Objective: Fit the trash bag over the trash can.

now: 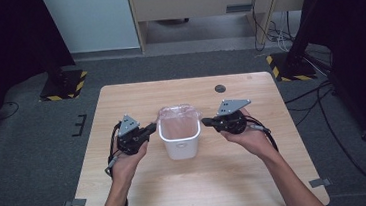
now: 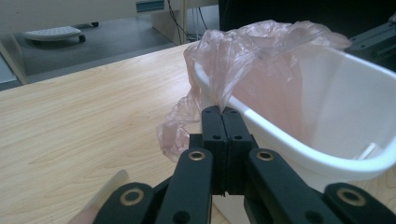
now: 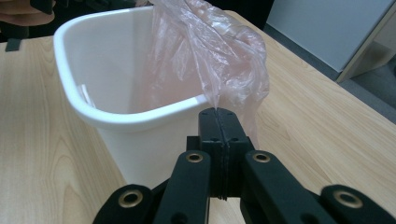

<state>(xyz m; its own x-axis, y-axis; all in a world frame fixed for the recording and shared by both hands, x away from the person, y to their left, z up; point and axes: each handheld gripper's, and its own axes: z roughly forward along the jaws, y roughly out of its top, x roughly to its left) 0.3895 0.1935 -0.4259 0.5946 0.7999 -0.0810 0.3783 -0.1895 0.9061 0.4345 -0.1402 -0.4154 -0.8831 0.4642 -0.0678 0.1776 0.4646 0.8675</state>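
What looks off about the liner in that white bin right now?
The pink bag isn't seated: it is bunched at the far end of the white bin, leaving the near rim bare. The left gripper and right gripper each pinch an edge of the film. Nothing is spilled.

bin: you have a small white plastic wastebasket (image 1: 180, 142) upright mid-bench.
bag: your thin pink translucent liner (image 1: 177, 114) sits inside, its crumpled edge bunched over the far rim.
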